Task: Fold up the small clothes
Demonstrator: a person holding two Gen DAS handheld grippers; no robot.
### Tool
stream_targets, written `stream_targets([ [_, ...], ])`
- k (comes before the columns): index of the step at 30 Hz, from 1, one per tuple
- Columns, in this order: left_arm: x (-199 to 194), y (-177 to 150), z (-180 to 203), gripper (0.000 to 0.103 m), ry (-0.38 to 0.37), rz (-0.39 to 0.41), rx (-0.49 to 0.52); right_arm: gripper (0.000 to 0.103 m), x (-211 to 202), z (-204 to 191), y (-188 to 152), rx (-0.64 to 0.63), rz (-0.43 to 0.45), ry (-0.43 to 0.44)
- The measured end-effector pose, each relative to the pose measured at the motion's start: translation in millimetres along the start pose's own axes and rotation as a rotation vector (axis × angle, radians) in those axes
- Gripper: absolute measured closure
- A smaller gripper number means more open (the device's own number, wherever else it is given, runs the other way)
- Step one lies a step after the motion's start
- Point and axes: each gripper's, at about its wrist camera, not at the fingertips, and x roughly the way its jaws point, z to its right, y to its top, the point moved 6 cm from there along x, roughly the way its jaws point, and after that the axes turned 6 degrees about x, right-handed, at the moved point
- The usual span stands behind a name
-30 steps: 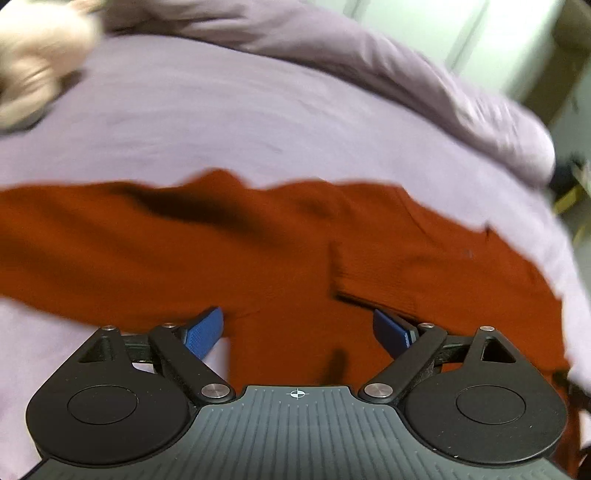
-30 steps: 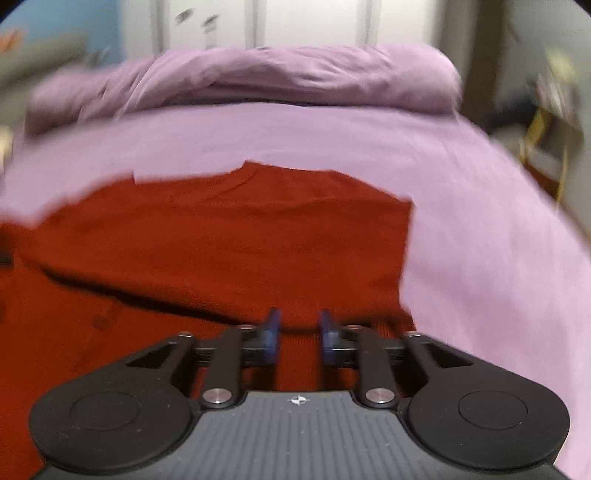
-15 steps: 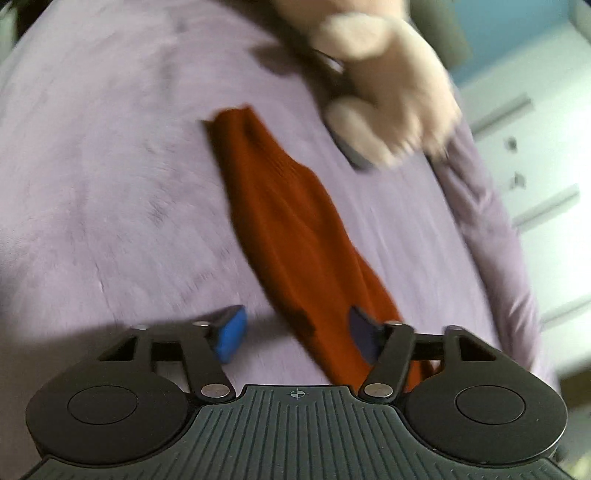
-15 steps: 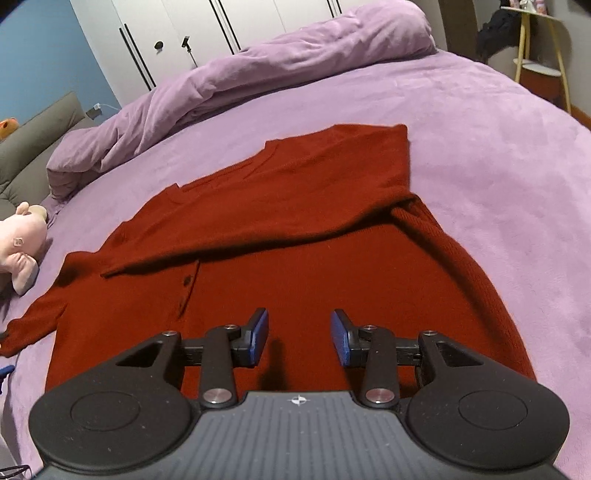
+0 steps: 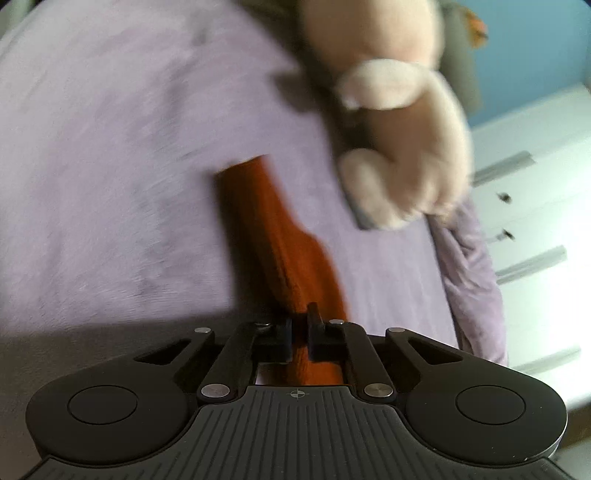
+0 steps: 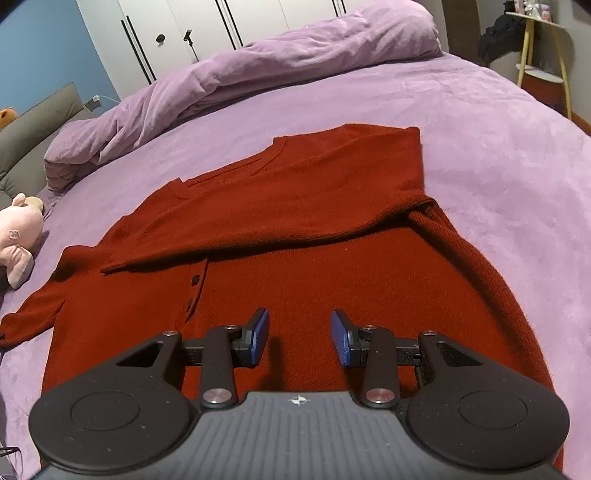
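A rust-red knitted cardigan (image 6: 303, 266) lies spread on a purple bed (image 6: 498, 155), one sleeve folded across its chest. The other sleeve (image 5: 280, 236) stretches out flat over the bedcover in the left wrist view, its cuff pointing away. My left gripper (image 5: 300, 332) is shut on that sleeve, the fabric pinched between its pads. My right gripper (image 6: 298, 334) hovers over the lower front of the cardigan, jaws partly apart with nothing between them.
A pale pink plush toy (image 5: 402, 147) lies just beyond the sleeve's cuff, also seen at the bed's left edge as the plush toy (image 6: 18, 236). A bunched purple duvet (image 6: 258, 70) runs along the far side. White wardrobes (image 6: 207, 29) stand behind.
My left gripper swung from the cardigan's body to the outstretched sleeve, rolled, and closed on it. The right gripper shifted slightly over the cardigan and stayed partly apart.
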Motion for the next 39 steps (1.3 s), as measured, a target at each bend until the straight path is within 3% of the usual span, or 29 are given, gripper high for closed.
stream_targets([
  [3,-13.5,-16.5,53.6,0.094,-0.083,0.01,0.202,0.066,-2.6,-0.2,3.1,-0.017,0.017,-0.001],
  [6,-30.3,-54.9,132.0,0.094,-0.259,-0.024,0.392,0.067,-7.2,-0.6,8.1,-0.027,0.043,0.008],
  [10,-56.6,-144.5,236.3,0.094,-0.523,-0.119,0.633,0.067,-12.9,0.7,13.8,-0.009,0.07,0.025],
  [12,-63.3,-199.9,276.1,0.093,-0.611,-0.196,0.734,0.067,-15.9,1.2,15.7,-0.001,0.081,0.041],
  [13,-63.3,-224.6,289.3,0.091,-0.634,-0.229,0.775,0.067,-17.0,1.5,15.9,0.002,0.085,0.048],
  [14,-62.0,-249.5,298.7,0.078,-0.643,-0.261,0.821,0.067,-17.9,2.1,16.4,0.003,0.088,0.052],
  [15,-57.9,-274.4,303.9,0.065,-0.638,-0.305,0.867,0.067,-18.0,2.7,16.9,0.007,0.089,0.055],
  [16,-52.2,-293.3,304.4,0.043,-0.617,-0.36,0.894,0.067,-17.8,3.7,17.4,0.012,0.087,0.056],
  [18,-43.6,-321.4,295.0,0.041,-0.602,-0.473,0.901,0.067,-18.0,5.9,19.2,0.027,0.084,0.064],
  [20,-36.4,-330.0,277.7,0.041,-0.554,-0.52,0.908,0.067,-19.0,8.0,21.5,0.04,0.084,0.087],
  [25,-23.9,-304.7,239.2,0.035,-0.381,-0.498,0.912,0.067,3.3,5.6,33.5,0.091,0.018,0.169],
  [27,-17.6,-289.7,231.1,0.033,-0.335,-0.482,0.905,0.06,19.3,-3.0,42.7,0.122,-0.015,0.245],
  [29,-15.9,-280.5,221.3,0.033,-0.304,-0.47,0.905,0.042,38.3,-14.9,54.7,0.134,-0.021,0.309],
  [31,-13.3,-274.4,215.4,0.033,-0.286,-0.464,0.91,0.035,59.5,-26.9,67.5,0.128,-0.013,0.333],
  [34,-10.6,-270.4,208.7,0.033,-0.269,-0.449,0.929,0.035,94.2,-39.1,78.6,0.126,-0.048,0.324],
  [36,-10.0,-269.8,205.6,0.033,-0.254,-0.448,0.933,0.041,111.7,-48.2,80.0,0.104,-0.069,0.322],
  [39,-6.4,-272.3,206.5,0.033,-0.252,-0.44,0.935,0.083,116.2,-66.4,80.1,0.012,-0.049,0.317],
])
